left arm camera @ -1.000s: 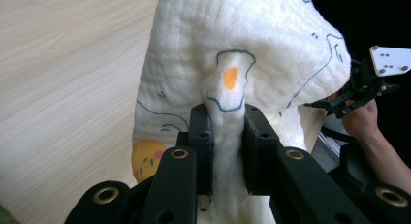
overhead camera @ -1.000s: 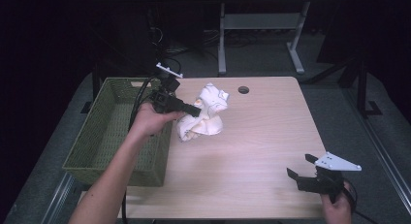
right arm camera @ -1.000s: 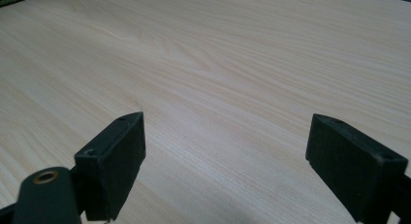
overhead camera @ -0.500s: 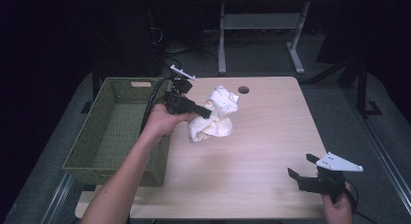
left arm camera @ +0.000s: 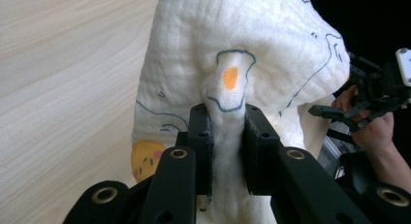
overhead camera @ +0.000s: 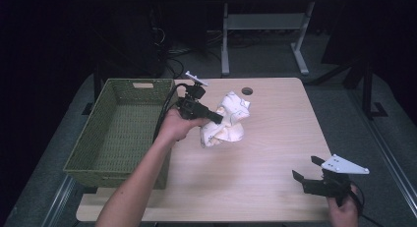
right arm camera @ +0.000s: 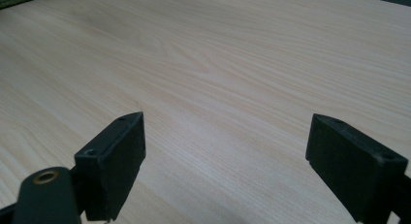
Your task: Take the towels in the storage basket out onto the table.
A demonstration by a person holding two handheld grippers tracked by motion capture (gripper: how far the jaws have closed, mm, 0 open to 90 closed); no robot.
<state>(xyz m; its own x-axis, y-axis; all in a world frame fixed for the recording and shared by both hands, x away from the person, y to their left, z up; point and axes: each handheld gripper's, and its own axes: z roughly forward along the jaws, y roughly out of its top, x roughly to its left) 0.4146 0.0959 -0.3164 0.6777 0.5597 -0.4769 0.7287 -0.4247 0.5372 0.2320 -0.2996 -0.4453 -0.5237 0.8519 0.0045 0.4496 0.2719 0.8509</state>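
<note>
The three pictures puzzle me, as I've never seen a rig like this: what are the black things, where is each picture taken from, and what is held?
A person sits at a wooden table with a hand-held two-jaw tool in each hand. One camera looks down from above; one rides on each tool, looking along its jaws. The left tool is shut on a crumpled white cloth with printed drawings, beside a green woven basket. The right tool waits near the table's front edge, jaws open, holding nothing.
</note>
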